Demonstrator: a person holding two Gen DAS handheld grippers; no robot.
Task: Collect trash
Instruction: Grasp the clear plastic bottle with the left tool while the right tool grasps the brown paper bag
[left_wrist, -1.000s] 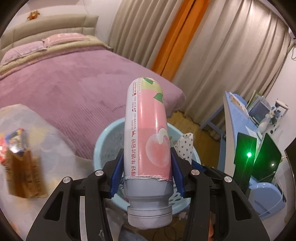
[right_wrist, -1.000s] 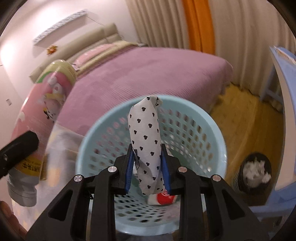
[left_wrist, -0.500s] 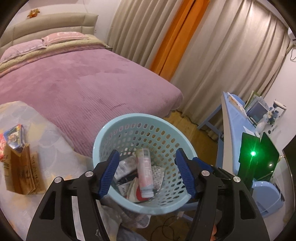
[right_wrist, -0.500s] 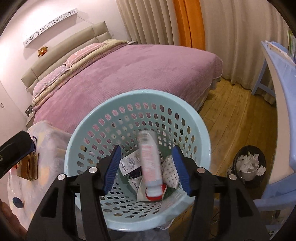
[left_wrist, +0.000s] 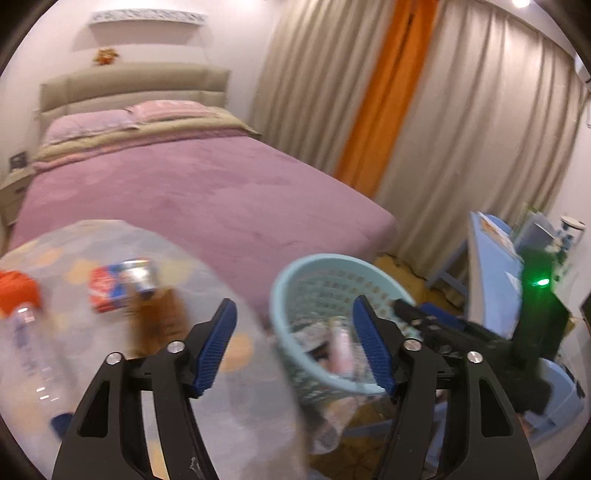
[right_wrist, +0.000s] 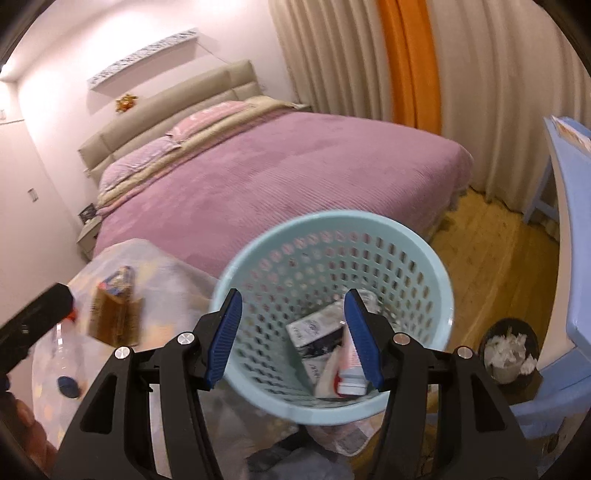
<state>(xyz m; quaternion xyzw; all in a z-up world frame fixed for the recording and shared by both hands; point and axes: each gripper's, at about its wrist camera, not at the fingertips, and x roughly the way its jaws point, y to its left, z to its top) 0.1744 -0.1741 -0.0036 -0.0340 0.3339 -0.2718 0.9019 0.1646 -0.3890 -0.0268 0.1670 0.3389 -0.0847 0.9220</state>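
A light blue perforated basket stands beside a cloth-covered table; it also shows in the left wrist view. Inside it lie the pink bottle, a white packet and other scraps. My right gripper is open and empty above the basket's near rim. My left gripper is open and empty over the table's right edge, left of the basket. On the table lie a brown paper bag, a red-and-blue snack pack, a clear plastic bottle and an orange packet.
A purple bed fills the space behind the table. A blue desk stands at the right. A small black bin with white paper sits on the wooden floor under it. Beige and orange curtains hang behind.
Both grippers opened and dropped their loads into the basket: the pink bottle from the left, the heart-print wrapper from the right. The left gripper has since swung left toward the table.
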